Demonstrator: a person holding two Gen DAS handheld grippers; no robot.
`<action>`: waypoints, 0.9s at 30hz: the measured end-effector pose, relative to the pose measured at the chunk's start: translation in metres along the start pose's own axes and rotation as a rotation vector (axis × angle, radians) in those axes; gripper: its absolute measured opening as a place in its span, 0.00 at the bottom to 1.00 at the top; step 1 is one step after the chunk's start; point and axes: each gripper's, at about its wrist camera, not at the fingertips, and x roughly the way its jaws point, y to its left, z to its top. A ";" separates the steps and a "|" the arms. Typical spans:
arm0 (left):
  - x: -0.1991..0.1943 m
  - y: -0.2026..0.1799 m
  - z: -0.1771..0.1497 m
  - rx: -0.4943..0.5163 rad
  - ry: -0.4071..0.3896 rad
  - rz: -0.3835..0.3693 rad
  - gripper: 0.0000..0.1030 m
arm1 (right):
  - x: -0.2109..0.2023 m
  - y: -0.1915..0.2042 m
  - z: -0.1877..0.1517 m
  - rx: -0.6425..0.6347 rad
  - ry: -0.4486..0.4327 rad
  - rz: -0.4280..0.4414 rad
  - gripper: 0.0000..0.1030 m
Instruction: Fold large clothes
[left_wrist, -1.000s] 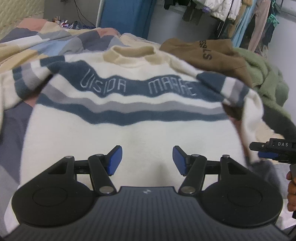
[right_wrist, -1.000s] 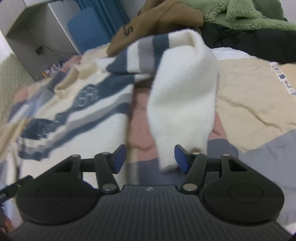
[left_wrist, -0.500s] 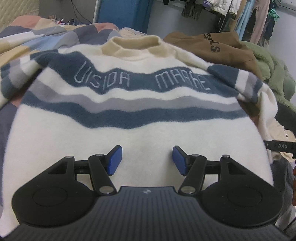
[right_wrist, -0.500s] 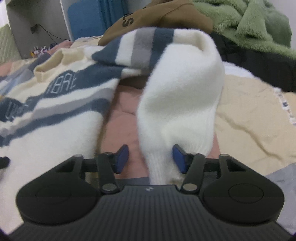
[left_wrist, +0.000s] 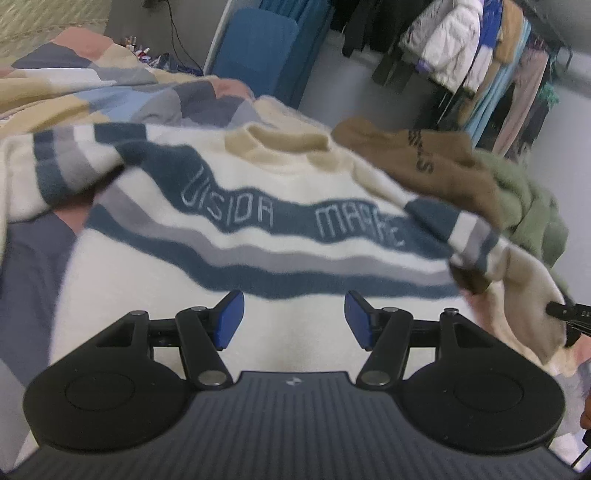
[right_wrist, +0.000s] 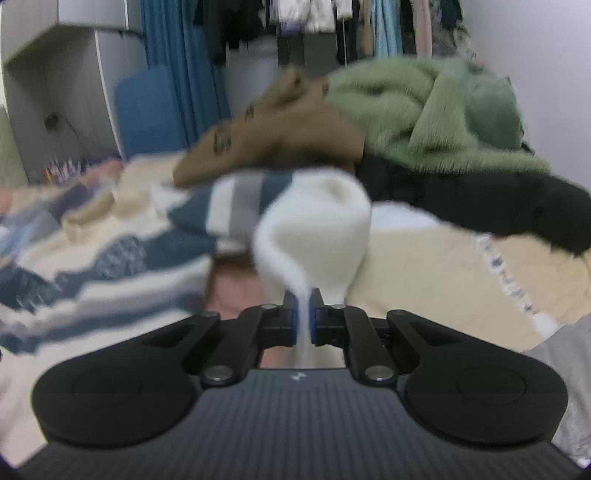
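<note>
Left wrist view: the left claw (left_wrist: 293, 319) is spread wide, its blue pads (left_wrist: 229, 319) apart and holding nothing, hanging over the cream lower body of the striped sweater (left_wrist: 258, 266); the sweater lies front up on the patchwork bed cover (left_wrist: 122, 96), collar on the far side; blue and grey bands cross its chest, and the upper blue band carries pale lettering that reads "VISIDA MARKE", the last letters unclear; on the far right a brown garment (left_wrist: 424, 170) with dark print too blurred to read lies against a green fleece (left_wrist: 532, 210); a rack of hanging clothes (left_wrist: 480, 62) stands beyond; the tip of the right claw (left_wrist: 565, 314) shows at the right edge, at the sweater's sleeve.

Right wrist view: the right claw (right_wrist: 303, 314) is pressed together, pinching the cream sleeve (right_wrist: 317, 236) of the sweater, which rises in a loop just beyond the pads; the sweater's body spreads to the left on the bed; the brown garment and green fleece lie far, a black garment (right_wrist: 480, 199) beneath them; this view is blurred.
</note>
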 end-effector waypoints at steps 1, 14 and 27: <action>-0.007 0.001 0.001 -0.004 -0.013 -0.006 0.64 | -0.009 -0.001 0.007 -0.004 -0.015 -0.006 0.09; -0.057 0.029 0.009 -0.073 -0.088 -0.049 0.64 | -0.149 0.058 0.128 -0.130 -0.177 0.112 0.08; -0.092 0.093 0.029 -0.251 -0.147 -0.095 0.64 | -0.200 0.223 0.091 -0.252 0.041 0.578 0.09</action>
